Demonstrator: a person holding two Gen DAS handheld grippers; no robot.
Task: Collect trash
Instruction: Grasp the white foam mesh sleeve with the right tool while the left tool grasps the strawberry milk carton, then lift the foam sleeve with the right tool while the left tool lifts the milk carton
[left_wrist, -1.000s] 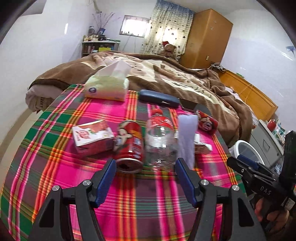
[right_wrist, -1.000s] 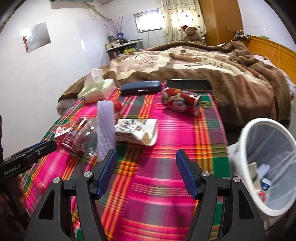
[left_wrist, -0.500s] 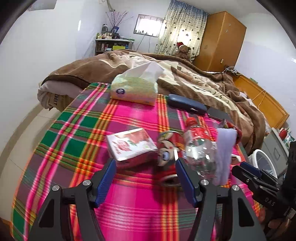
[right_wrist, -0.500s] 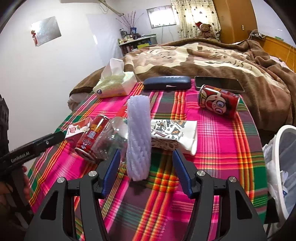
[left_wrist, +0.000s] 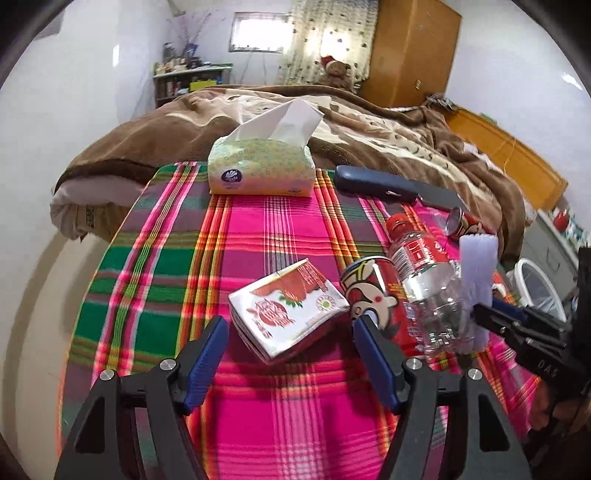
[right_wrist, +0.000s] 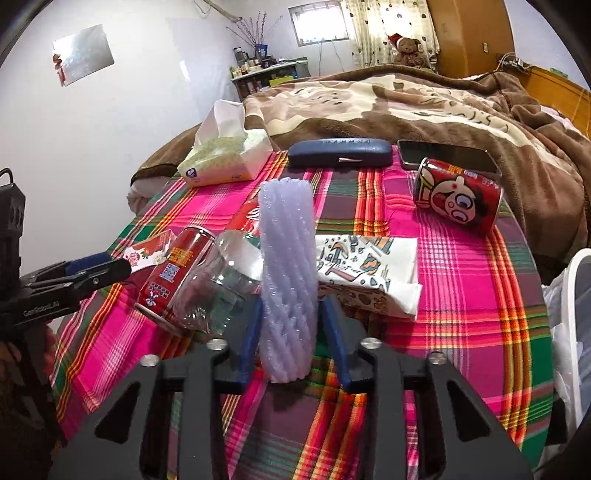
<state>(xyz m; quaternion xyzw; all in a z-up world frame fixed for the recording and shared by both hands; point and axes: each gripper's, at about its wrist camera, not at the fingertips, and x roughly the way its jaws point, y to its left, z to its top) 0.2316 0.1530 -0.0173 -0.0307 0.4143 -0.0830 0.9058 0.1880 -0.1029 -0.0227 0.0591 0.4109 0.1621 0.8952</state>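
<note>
The right gripper (right_wrist: 288, 325) had just been closing, and its jaws were clamped on the upright foam sleeve (right_wrist: 287, 273) on the table (left_wrist: 258, 229). The left gripper (left_wrist: 291, 343) was spread wide and empty around the carton (left_wrist: 288, 310). Cans, bottle (left_wrist: 424, 280) and wrapper (right_wrist: 365, 269) were left uncollected; the bin (right_wrist: 576, 332) was nearby.

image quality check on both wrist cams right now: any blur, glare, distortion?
Left wrist view: strong fisheye bending, dark corners, window blown out; tablecloth slightly soft near the bottom edge, juice carton sharp. Right wrist view: same bending, window overexposed, shiny wall panel glaring; foam sleeve and near fingers crisp, white bin cut off at the right edge.
</note>
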